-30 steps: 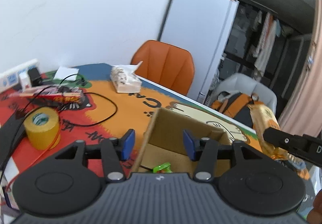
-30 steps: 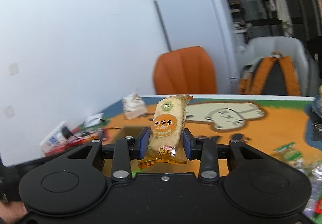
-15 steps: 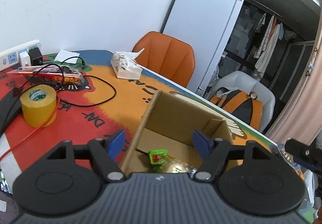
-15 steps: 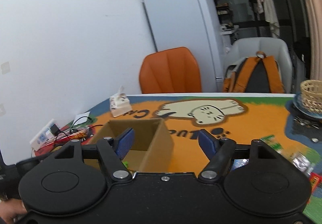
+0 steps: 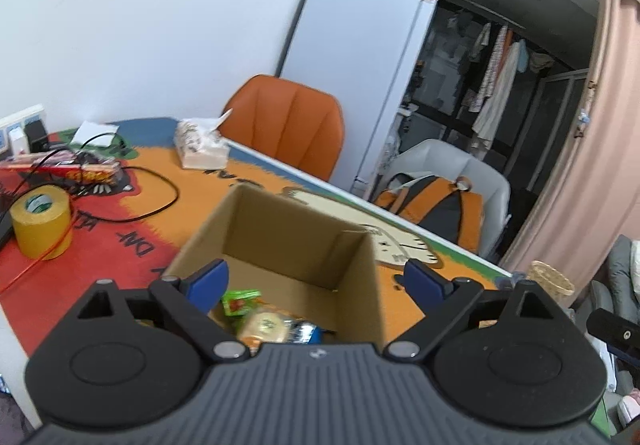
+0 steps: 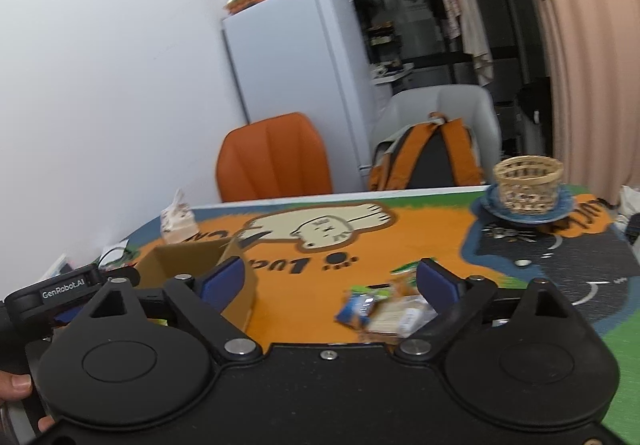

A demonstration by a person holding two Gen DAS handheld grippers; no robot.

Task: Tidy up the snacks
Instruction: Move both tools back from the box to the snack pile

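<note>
An open cardboard box (image 5: 296, 229) stands on the colourful table mat. Inside it lie a green packet (image 5: 240, 300), a round yellow-orange snack (image 5: 266, 327) and a blue packet (image 5: 306, 331). My left gripper (image 5: 316, 281) is open and empty, its fingers spread about the box's near opening. The box also shows at the left of the right wrist view (image 6: 192, 265). My right gripper (image 6: 330, 281) is open and empty above a pile of loose snack packets (image 6: 384, 311) on the orange mat.
A yellow tape roll (image 5: 40, 223), black cable (image 5: 152, 205), red packet (image 5: 80, 173) and tissue pack (image 5: 200, 149) lie left of the box. A wicker basket on a blue plate (image 6: 526, 187) stands far right. An orange chair (image 5: 288, 129) and backpack (image 6: 432, 153) are behind the table.
One second ago my right gripper held an orange snack pack; it opened, and the pack is gone from it. It has swung right toward the loose packets. My left gripper opened wider over the box.
</note>
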